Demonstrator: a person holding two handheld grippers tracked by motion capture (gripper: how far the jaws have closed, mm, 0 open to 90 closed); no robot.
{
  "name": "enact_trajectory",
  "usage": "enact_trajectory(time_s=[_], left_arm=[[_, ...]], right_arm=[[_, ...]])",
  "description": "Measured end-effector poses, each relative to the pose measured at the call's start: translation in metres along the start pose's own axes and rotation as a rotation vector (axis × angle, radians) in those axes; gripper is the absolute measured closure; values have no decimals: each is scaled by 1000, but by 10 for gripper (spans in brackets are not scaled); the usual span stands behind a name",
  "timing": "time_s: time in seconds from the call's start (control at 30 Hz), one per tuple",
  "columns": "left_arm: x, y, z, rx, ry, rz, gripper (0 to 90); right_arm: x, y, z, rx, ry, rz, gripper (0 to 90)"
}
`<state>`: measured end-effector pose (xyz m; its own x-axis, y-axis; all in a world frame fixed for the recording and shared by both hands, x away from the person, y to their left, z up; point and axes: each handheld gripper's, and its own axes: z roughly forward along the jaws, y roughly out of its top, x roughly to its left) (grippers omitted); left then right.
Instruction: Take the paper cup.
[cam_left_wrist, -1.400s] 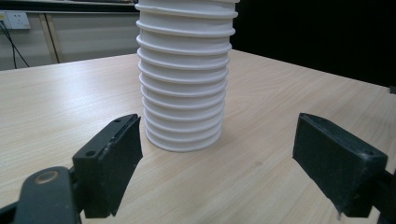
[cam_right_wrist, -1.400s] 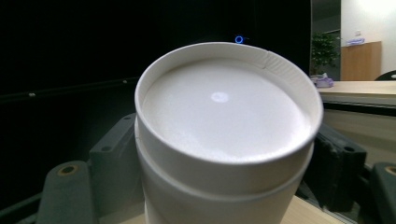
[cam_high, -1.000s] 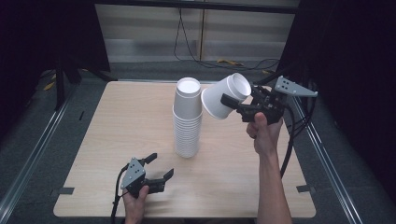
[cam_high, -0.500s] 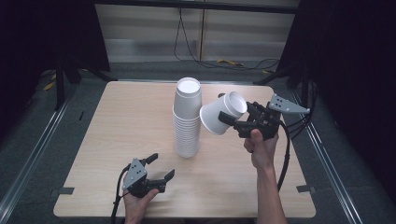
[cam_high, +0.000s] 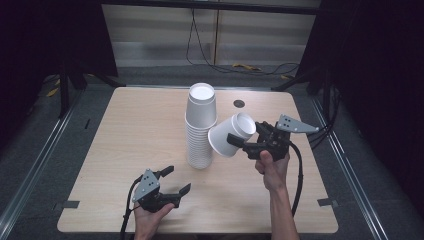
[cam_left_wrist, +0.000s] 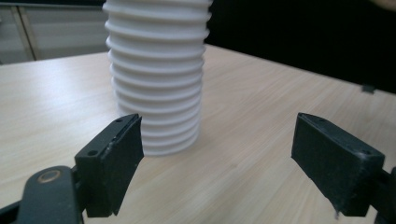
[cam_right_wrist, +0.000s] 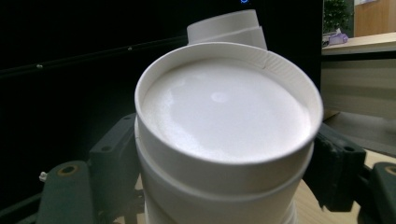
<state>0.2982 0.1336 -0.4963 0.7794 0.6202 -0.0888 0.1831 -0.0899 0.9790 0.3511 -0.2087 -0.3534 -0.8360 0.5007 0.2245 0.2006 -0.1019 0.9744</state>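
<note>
A tall stack of white paper cups (cam_high: 201, 130) stands upside down mid-table and rises just ahead of the left jaws as the ribbed stack (cam_left_wrist: 159, 79). My right gripper (cam_high: 240, 136) is shut on a white cup (cam_high: 231, 134), held tilted in the air just right of the stack. The cup's base (cam_right_wrist: 224, 116) faces the camera between my right gripper's jaws (cam_right_wrist: 224, 182), with the stack's top (cam_right_wrist: 229, 28) behind it. My left gripper (cam_high: 179, 179) rests low near the front edge. Its jaws (cam_left_wrist: 217, 149) have just been closing but stand open with nothing between them.
The light wooden table (cam_high: 140, 125) has a small black round hole (cam_high: 239, 103) behind the stack. Tape marks (cam_high: 67, 205) sit at the front corners. Cables (cam_high: 250, 67) lie on the floor beyond the far edge, and dark drapes flank both sides.
The right gripper has come down and slightly left with the cup, now lower beside the stack. The left gripper has stayed in place.
</note>
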Motion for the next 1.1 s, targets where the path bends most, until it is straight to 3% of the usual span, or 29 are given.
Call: enact_trajectory(time_s=[0.13,0.17,0.3,0.4,0.7,0.9,1.1], left_arm=[[-2,8,1,-21,-25,10,165],[-1,10,1,-22,-36,32,164],[-4,13,3,-45,-55,11,158],[-6,16,4,-47,-60,18,155],[-12,24,10,-46,-103,49,156],[-15,25,13,-54,-79,69,155],[-14,25,15,-60,-141,54,154]], right_arm=[[2,-12,6,17,18,16,227],[2,-14,8,19,22,14,227],[3,-23,12,26,39,21,227],[3,-31,13,36,45,31,227],[5,-56,10,13,78,70,227],[8,-69,12,22,95,79,227],[8,-82,15,38,105,97,228]])
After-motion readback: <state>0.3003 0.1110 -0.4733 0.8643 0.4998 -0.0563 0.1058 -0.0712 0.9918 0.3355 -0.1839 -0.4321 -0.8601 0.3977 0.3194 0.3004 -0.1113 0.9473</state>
